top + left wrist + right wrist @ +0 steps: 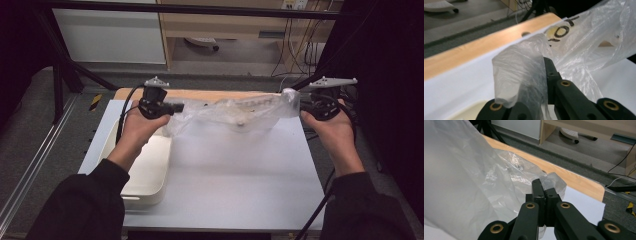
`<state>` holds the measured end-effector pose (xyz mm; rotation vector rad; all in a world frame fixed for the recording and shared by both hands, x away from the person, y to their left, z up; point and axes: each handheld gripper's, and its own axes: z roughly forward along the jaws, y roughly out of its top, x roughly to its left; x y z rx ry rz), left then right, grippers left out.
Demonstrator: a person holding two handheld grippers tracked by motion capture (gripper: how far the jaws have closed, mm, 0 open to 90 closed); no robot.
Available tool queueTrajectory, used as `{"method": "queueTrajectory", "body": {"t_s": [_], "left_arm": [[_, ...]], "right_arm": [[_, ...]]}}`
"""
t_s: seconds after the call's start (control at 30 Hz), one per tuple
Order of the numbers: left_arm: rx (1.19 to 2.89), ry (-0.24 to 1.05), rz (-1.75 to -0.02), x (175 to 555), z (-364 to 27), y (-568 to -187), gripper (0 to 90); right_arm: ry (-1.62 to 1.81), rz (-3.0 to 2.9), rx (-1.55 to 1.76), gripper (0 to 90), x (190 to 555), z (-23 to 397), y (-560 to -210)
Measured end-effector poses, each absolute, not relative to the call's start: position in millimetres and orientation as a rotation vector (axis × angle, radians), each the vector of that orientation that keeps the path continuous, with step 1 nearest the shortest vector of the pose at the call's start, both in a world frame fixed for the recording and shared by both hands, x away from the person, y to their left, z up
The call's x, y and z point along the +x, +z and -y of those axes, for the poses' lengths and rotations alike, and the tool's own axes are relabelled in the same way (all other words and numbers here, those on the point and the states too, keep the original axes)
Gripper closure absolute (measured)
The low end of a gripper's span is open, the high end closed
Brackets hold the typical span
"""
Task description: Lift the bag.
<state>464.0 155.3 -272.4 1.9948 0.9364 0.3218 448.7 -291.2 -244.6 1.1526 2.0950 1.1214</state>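
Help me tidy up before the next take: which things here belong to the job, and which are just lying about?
In the job:
- clear plastic bag, stretched between both claws
- left claw, shut on one end
- right claw, shut on the other end

Lying about:
- white tray at the table's left
- white table top
- wooden edge strip

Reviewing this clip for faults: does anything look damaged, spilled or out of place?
Nothing is spilled. The clear plastic bag is crumpled and stretched above the table between the left gripper and right gripper, both shut on its ends. One hole shows in the film; whether it is a tear or a handle cut-out, I cannot tell.
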Motion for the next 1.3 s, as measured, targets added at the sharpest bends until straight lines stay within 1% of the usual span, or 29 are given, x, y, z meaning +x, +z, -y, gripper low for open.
{"method": "queueTrajectory", "body": {"t_s": [0.07, 0.17, 0.33, 0.6, 0.87, 1.0, 1.07, 1.3], "left_arm": [[2.001, 0.298, -0.921, 450, -155, -281, 90.0], [2.044, 0.297, -0.884, 427, -150, -295, 90.0], [2.086, 0.310, -0.866, 407, -143, -315, 90.0], [2.130, 0.260, -0.832, 370, -132, -344, 90.0], [2.240, 0.224, -0.789, 338, -121, -372, 90.0], [2.262, 0.218, -0.784, 328, -118, -381, 90.0], [2.285, 0.236, -0.782, 326, -118, -386, 90.0], [2.259, 0.241, -0.821, 324, -125, -396, 90.0]], "right_arm": [[1.127, -2.101, 1.147, 90.0, 438, 294, -253], [1.119, -2.117, 1.143, 90.0, 424, 297, -266], [1.117, -2.126, 1.169, 90.0, 407, 302, -293], [1.127, -2.171, 1.233, 90.0, 380, 307, -345], [1.083, -2.280, 1.261, 90.0, 350, 308, -392], [1.028, -2.319, 1.252, 90.0, 341, 309, -405], [1.010, -2.335, 1.261, 90.0, 337, 310, -409], [0.942, -2.371, 1.293, 90.0, 331, 311, -429]]}}
